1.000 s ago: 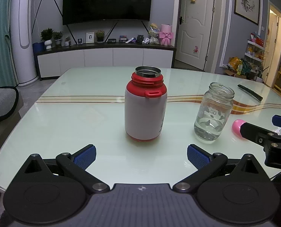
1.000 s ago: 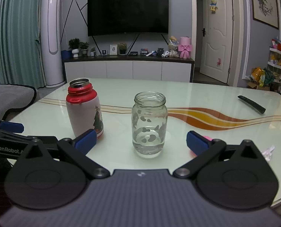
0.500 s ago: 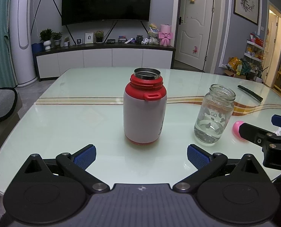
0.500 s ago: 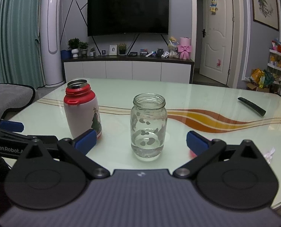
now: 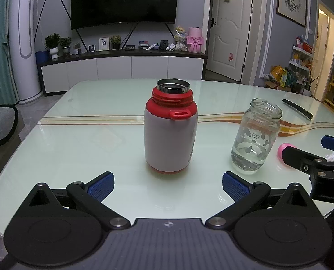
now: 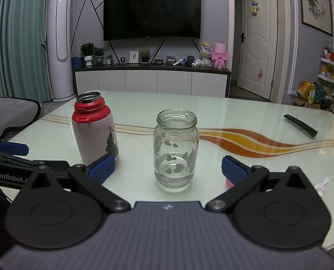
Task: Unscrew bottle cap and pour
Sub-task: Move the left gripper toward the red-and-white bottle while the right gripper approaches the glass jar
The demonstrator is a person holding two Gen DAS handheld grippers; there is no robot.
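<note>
A white bottle with a red collar [image 5: 170,132] stands upright on the glass table, its steel mouth uncovered. My left gripper [image 5: 168,185] is open just in front of it, not touching. To the right stands a clear glass jar [image 5: 255,135] with a little water at the bottom. In the right wrist view the glass jar [image 6: 175,149] sits straight ahead of my open right gripper [image 6: 168,168], and the bottle [image 6: 95,130] is to its left. A pink cap [image 5: 285,149] lies on the table right of the jar, partly hidden behind the right gripper's finger.
A black remote [image 6: 300,125] lies at the far right of the table [image 5: 88,139]. A small clear wrapper [image 6: 322,183] lies near the right edge. A grey sofa [image 5: 0,123] sits off the table's left side. A TV cabinet stands against the far wall.
Both grippers have drawn back a little from the bottle and jar; bottle and jar stay put on the table. Jaws stay open.
</note>
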